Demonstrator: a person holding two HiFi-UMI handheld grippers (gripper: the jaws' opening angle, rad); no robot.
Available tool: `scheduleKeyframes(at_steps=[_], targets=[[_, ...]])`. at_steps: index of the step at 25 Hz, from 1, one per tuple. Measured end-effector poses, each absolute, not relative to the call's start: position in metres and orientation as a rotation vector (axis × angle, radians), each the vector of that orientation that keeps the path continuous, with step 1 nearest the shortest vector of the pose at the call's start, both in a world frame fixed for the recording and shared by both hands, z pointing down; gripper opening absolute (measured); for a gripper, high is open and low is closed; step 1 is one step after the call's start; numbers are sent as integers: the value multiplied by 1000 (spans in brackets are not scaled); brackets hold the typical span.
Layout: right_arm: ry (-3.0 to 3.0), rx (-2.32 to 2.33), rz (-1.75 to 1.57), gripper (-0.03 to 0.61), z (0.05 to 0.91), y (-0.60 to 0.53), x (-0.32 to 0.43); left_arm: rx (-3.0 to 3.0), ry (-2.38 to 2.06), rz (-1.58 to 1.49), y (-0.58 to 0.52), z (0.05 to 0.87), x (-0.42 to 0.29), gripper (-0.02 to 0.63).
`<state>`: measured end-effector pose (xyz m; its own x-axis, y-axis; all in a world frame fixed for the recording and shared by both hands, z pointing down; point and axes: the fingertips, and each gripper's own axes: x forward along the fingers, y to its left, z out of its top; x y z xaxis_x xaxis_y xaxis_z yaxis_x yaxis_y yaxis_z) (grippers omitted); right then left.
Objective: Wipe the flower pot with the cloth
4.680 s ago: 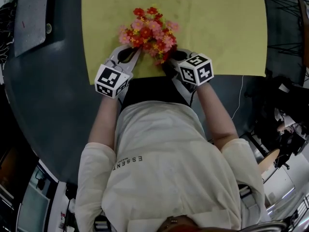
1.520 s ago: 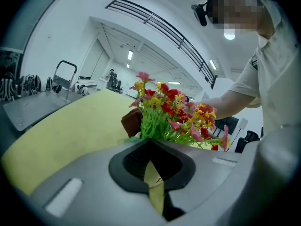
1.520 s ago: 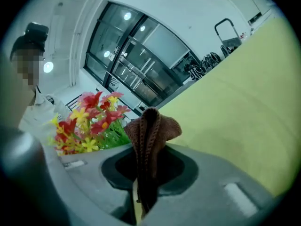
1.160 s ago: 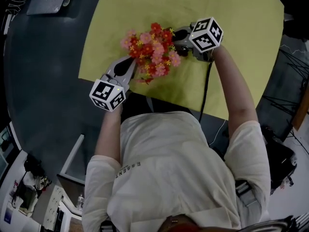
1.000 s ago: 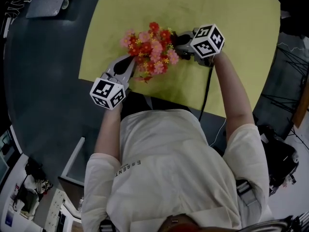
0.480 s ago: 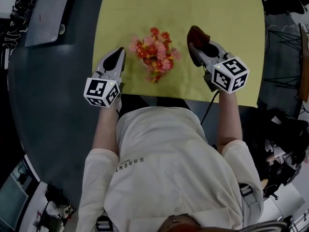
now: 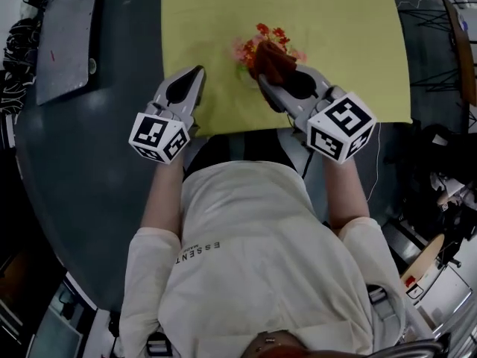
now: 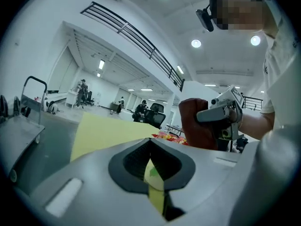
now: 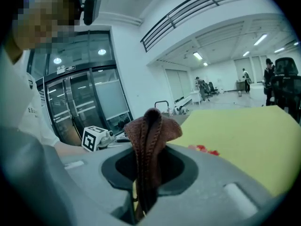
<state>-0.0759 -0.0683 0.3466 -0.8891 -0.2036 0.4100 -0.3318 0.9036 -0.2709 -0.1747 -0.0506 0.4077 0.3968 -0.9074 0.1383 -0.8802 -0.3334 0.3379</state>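
The flower pot itself is hidden under its red and pink flowers (image 7: 262,42), which stand on the yellow mat (image 7: 335,43). My right gripper (image 7: 267,82) is shut on a brown knitted cloth (image 7: 276,62), held up in front of the flowers and covering part of them. In the right gripper view the cloth (image 9: 149,140) sticks up from the shut jaws of my right gripper (image 9: 141,197). My left gripper (image 7: 195,74) hovers left of the flowers, shut and empty. From the left gripper (image 8: 156,182) I see the flowers (image 8: 168,136) and the cloth (image 8: 200,126).
The mat lies on a dark grey round table (image 7: 82,155). A grey flat case (image 7: 63,32) rests at the table's far left. The person's torso fills the near side. Cables and stands crowd the floor on the right (image 7: 440,192).
Both grippers have left the flowers. The left one drew back to the left. The right one swung round from the flowers' right side, lifting the brown cloth up in front of them.
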Motion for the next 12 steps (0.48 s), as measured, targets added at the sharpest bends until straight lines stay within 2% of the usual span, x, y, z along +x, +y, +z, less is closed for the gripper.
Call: scheduleKeyframes(at_steps=[4, 12], targets=[[-2610, 440, 533, 58, 388, -33, -109, 2309, -1502, -68, -30, 419, -182, 11], [-2371, 816, 548, 60, 509, -34, -133, 2246, -1428, 0, -2, 464, -197, 11]])
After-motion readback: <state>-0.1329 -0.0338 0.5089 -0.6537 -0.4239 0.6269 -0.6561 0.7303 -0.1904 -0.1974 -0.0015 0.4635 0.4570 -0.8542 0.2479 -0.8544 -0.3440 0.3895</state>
